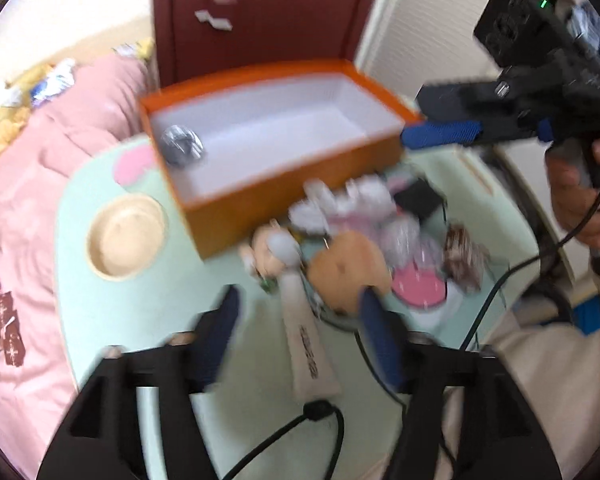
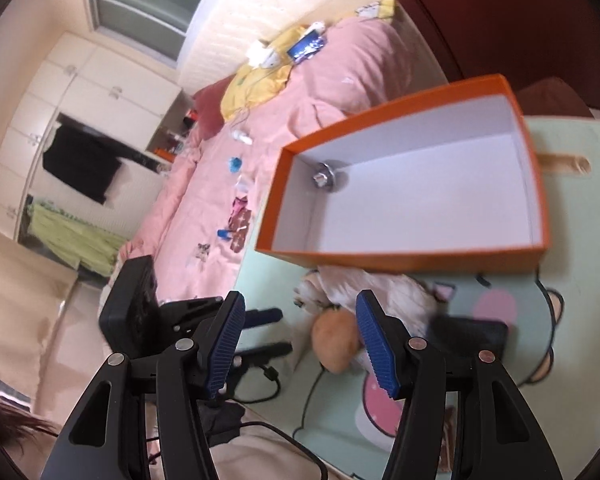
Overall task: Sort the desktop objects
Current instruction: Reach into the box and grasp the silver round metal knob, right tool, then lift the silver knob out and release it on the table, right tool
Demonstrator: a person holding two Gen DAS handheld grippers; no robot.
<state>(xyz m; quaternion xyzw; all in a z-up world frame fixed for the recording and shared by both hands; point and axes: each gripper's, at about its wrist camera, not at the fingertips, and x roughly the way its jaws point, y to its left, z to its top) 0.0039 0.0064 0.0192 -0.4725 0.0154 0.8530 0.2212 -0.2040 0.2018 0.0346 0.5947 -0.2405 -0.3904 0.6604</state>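
An orange box with a white inside stands on the pale green table; a shiny silver object lies in its corner. It also shows in the right wrist view, with the silver object. In front of it lies a blurred pile: a tan plush, white and pink items, a white tube. My left gripper is open above the tube and plush, holding nothing. My right gripper is open and empty above the tan plush; it also shows in the left wrist view beside the box's right end.
A round wooden bowl sits left of the box. A pink round item, a patterned item and a black object lie at the right. Black cables cross the near edge. A pink bed lies beyond the table.
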